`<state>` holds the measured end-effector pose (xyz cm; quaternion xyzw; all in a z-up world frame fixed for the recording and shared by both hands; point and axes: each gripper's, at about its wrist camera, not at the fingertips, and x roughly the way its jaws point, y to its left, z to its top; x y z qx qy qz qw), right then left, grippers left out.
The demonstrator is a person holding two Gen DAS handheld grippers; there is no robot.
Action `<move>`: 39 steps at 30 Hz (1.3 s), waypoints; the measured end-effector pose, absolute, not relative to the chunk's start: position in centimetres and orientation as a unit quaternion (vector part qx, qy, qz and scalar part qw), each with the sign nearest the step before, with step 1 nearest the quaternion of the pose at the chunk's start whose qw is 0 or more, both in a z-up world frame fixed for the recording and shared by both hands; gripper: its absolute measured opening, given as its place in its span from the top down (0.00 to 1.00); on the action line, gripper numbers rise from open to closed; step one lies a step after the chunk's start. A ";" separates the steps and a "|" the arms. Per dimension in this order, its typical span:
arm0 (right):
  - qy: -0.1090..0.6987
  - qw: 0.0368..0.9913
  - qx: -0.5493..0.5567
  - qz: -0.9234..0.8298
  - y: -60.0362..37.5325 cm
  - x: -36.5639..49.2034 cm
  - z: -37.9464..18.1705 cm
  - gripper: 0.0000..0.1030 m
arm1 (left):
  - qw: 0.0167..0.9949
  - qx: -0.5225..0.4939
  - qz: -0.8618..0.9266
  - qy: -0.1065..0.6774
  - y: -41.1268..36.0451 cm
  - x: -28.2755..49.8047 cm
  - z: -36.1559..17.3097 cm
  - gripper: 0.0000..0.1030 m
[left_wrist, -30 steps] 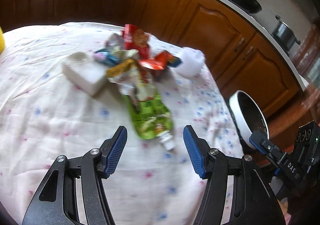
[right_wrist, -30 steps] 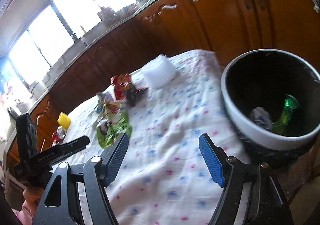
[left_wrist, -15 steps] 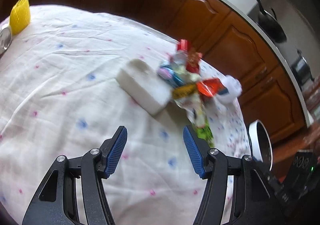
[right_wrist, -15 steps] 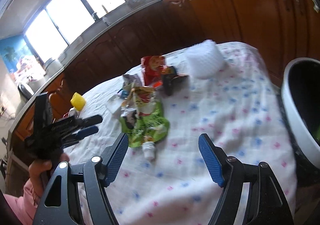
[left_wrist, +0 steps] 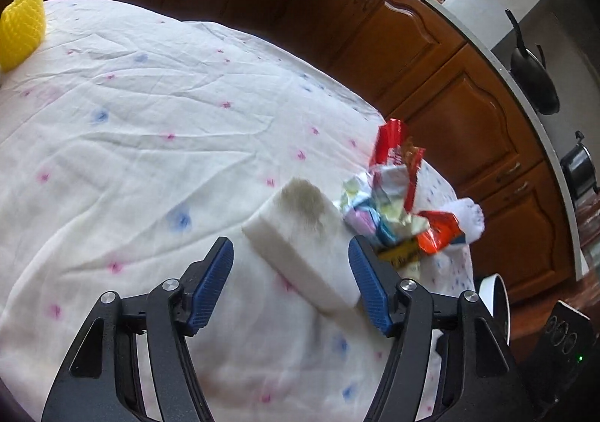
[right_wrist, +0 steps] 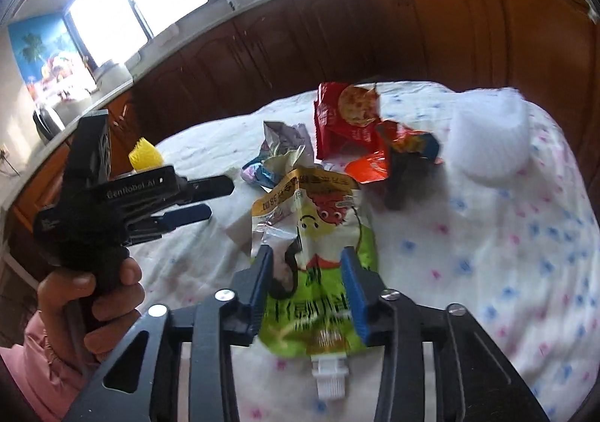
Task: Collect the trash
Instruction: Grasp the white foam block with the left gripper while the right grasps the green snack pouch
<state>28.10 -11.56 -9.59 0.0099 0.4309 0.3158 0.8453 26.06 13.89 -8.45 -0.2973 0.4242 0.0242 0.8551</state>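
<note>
A pile of wrappers lies on the white dotted tablecloth [left_wrist: 131, 122]. In front of it is a green spouted pouch [right_wrist: 318, 294], lying flat. My right gripper [right_wrist: 306, 257] is over it with its jaws closing. The pouch lies between the blue pads and does not look bunched. Behind it are a red cookie wrapper [right_wrist: 348, 114] and an orange wrapper [right_wrist: 375, 159]. My left gripper [left_wrist: 290, 253] stands open, its jaws widening, on either side of a stained white foam block [left_wrist: 300, 234]. Its right pad is close to the block. The wrappers [left_wrist: 390, 204] lie just beyond.
A white foam net [right_wrist: 491, 137] sits at the table's far right and a yellow one [left_wrist: 22, 28] at the far left. The white bin's rim [left_wrist: 495, 294] shows past the table's right edge. Brown cabinets [left_wrist: 431, 66] run behind. A hand [right_wrist: 93, 294] holds the left gripper [right_wrist: 221, 197].
The left gripper swung left from the green pouch to the white block and opened a little. The right gripper moved from the bin to the pouch, and its jaws narrowed around it.
</note>
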 end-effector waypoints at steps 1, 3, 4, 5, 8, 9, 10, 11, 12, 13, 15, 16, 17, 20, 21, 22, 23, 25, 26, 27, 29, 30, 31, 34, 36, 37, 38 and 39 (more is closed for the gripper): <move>0.436 0.844 0.002 0.313 -11.2 28.3 -10.0 0.80 | 0.854 -0.300 0.022 0.424 14.0 26.5 -8.6 0.37; 0.439 0.846 -0.008 0.303 -11.0 28.4 -10.5 0.86 | 0.853 -0.299 0.021 0.427 13.8 27.3 -9.0 0.37; 0.439 0.847 -0.006 0.302 -11.0 28.4 -10.5 0.87 | 0.854 -0.297 0.021 0.427 13.7 27.5 -9.2 0.37; 0.441 0.845 0.002 0.304 -11.3 28.4 -10.5 0.89 | 0.855 -0.292 0.022 0.427 13.5 27.7 -9.2 0.38; 0.439 0.847 0.011 0.300 -12.3 27.7 -10.1 0.94 | 0.868 -0.261 0.025 0.421 12.7 27.8 -9.0 0.47; 0.438 0.847 0.014 0.300 -12.6 27.5 -9.9 0.94 | 0.871 -0.256 0.025 0.418 12.5 27.7 -8.8 0.52; 0.437 0.848 0.017 0.301 -12.7 27.3 -9.7 0.95 | 0.874 -0.251 0.024 0.415 12.5 27.5 -8.7 0.54; 0.435 0.849 0.024 0.301 -13.2 26.9 -9.5 0.95 | 0.876 -0.249 0.023 0.412 12.6 27.3 -8.5 0.60; 0.432 0.850 0.030 0.300 -13.7 26.5 -9.2 0.95 | 0.878 -0.249 0.020 0.408 12.7 26.9 -8.2 0.65; 0.431 0.850 0.034 0.300 -13.9 26.3 -9.0 0.95 | 0.879 -0.251 0.016 0.404 12.9 26.5 -7.8 0.68; 0.427 0.853 0.045 0.297 -15.0 25.6 -8.5 0.96 | 0.883 -0.253 0.006 0.396 13.0 25.4 -7.1 0.73; 0.424 0.855 0.053 0.295 -15.8 25.1 -8.2 0.96 | 0.885 -0.251 0.003 0.393 12.9 24.8 -6.8 0.75; 0.422 0.856 0.058 0.293 -16.4 24.7 -8.0 0.96 | 0.887 -0.247 -0.001 0.390 12.7 24.2 -6.5 0.76; 0.414 0.861 0.069 0.286 -18.2 23.5 -7.1 0.96 | 0.893 -0.242 -0.013 0.380 11.9 22.4 -5.4 0.78; 0.410 0.864 0.072 0.282 -19.0 23.0 -6.8 0.96 | 0.895 -0.241 -0.019 0.375 11.6 21.7 -5.0 0.78; 0.406 0.867 0.075 0.279 -19.6 22.7 -6.5 0.96 | 0.896 -0.241 -0.025 0.372 11.2 21.1 -4.6 0.78; 0.404 0.869 0.077 0.274 -20.2 22.4 -6.3 0.96 | 0.897 -0.239 -0.032 0.370 10.8 20.7 -4.2 0.78; 0.398 0.874 0.085 0.265 -21.4 21.8 -5.8 0.96 | 0.900 -0.229 -0.046 0.367 9.4 20.0 -3.5 0.78; 0.395 0.877 0.088 0.259 -22.1 21.5 -5.6 0.96 | 0.901 -0.225 -0.054 0.366 8.8 19.7 -3.1 0.78; 0.393 0.879 0.090 0.253 -22.8 21.3 -5.3 0.96 | 0.902 -0.220 -0.064 0.365 7.9 19.4 -2.8 0.78; 0.390 0.884 0.097 0.240 -24.2 20.8 -5.0 0.96 | 0.903 -0.211 -0.083 0.364 6.3 19.1 -2.3 0.78; 0.387 0.886 0.101 0.232 -25.2 20.5 -4.8 0.96 | 0.904 -0.205 -0.092 0.364 5.4 19.0 -2.0 0.78; 0.385 0.889 0.104 0.226 -25.8 20.4 -4.7 0.96 | 0.904 -0.199 -0.099 0.364 4.7 18.9 -1.8 0.78; 0.379 0.895 0.115 0.206 -28.1 19.9 -4.3 0.96 | 0.904 -0.184 -0.125 0.366 2.1 18.8 -1.4 0.78; 0.374 0.899 0.124 0.193 -29.7 19.5 -3.9 0.96 | 0.902 -0.175 -0.142 0.368 0.3 18.8 -1.2 0.78; 0.371 0.900 0.126 0.189 -30.1 19.4 -3.8 0.96 | 0.901 -0.172 -0.148 0.369 -0.4 18.9 -1.1 0.78; 0.367 0.903 0.130 0.182 -30.8 19.2 -3.6 0.96 | 0.901 -0.168 -0.154 0.370 -1.2 18.9 -1.0 0.78; 0.364 0.905 0.132 0.175 -31.6 19.0 -3.5 0.96 | 0.900 -0.165 -0.160 0.371 -1.8 19.1 -0.9 0.78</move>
